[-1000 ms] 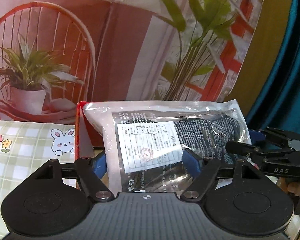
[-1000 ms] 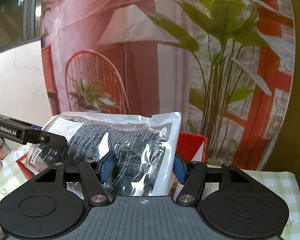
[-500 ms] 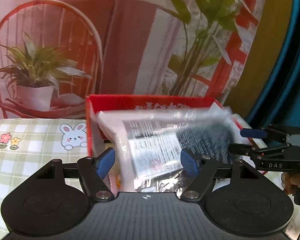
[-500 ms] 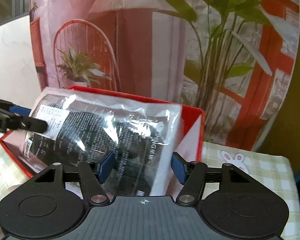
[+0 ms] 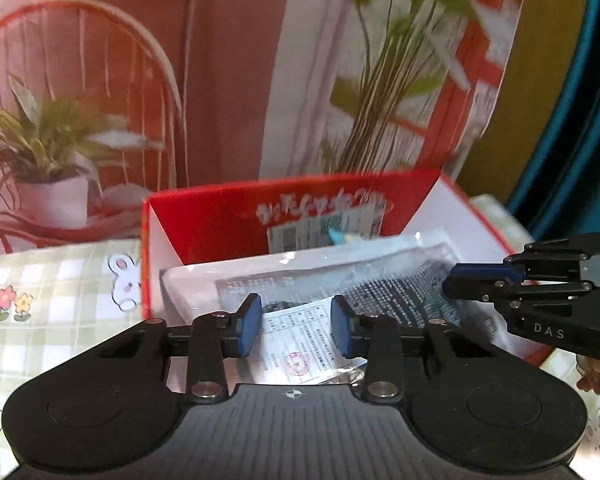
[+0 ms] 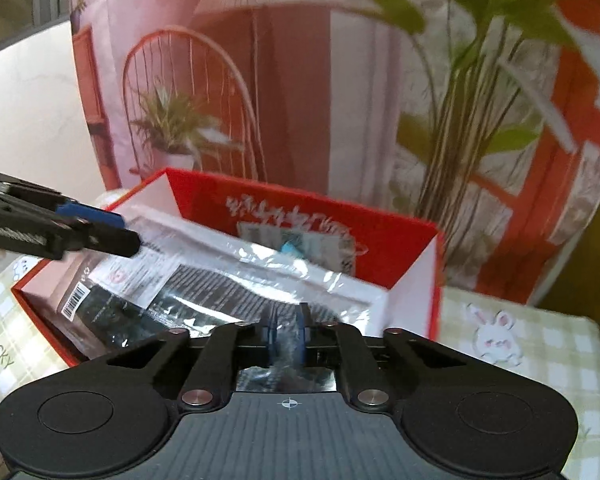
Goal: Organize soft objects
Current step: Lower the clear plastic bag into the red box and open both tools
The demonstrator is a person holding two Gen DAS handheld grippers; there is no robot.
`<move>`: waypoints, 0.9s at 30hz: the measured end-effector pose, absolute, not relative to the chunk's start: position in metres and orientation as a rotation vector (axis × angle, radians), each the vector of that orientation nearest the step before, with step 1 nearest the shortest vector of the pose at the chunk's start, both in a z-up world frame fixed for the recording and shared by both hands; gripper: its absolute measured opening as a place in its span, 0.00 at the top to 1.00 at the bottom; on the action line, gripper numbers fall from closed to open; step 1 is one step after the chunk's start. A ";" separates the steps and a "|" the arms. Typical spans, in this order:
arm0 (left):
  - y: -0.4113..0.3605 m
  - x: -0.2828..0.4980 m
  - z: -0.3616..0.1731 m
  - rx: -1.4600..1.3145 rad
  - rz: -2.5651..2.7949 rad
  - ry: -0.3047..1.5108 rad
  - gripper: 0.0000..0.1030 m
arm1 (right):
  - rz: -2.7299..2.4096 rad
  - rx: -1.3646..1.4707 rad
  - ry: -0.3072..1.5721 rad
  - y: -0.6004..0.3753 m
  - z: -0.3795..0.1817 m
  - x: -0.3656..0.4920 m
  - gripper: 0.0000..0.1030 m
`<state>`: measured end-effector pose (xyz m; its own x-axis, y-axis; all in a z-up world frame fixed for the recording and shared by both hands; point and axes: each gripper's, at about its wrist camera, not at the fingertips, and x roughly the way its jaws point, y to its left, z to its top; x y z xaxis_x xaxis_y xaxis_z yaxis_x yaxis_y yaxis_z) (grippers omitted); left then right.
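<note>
A clear plastic bag [image 5: 380,280] of dark knit fabric with a white label lies flat inside an open red box [image 5: 220,224]. My left gripper [image 5: 295,330] hovers over the bag's near end. Its jaws are closing, the label shows between the blue pads, and the pads do not press on it. In the right wrist view the same bag [image 6: 220,280] fills the red box [image 6: 400,240]. My right gripper [image 6: 286,334] is shut there, with a sliver of the bag's film pinched between its pads. Each gripper also shows in the other's view: right gripper [image 5: 460,284], left gripper [image 6: 112,236].
The box stands on a green checked tablecloth [image 5: 60,280] printed with bunnies, also seen to the right of the box [image 6: 520,340]. A printed backdrop [image 5: 220,80] of a chair and plants hangs close behind. A hand [image 5: 592,372] holds the right gripper.
The bag, upright in front of both cameras a second ago, has come down flat into the red box. Both grippers tilted down after it. The left jaws narrowed and the right jaws closed.
</note>
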<state>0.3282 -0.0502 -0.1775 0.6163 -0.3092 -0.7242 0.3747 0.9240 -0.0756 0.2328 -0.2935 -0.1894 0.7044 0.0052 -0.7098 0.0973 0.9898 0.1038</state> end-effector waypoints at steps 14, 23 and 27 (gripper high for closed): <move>-0.063 0.348 -0.214 0.190 -0.420 0.999 0.61 | -0.025 0.215 1.038 -0.296 -0.225 0.269 0.92; -0.065 0.340 -0.204 0.203 -0.421 0.952 0.55 | -0.063 0.212 1.030 -0.293 -0.220 0.266 0.92; -0.062 0.327 -0.186 0.190 -0.426 0.897 0.38 | -0.092 0.189 0.973 -0.291 -0.208 0.256 0.80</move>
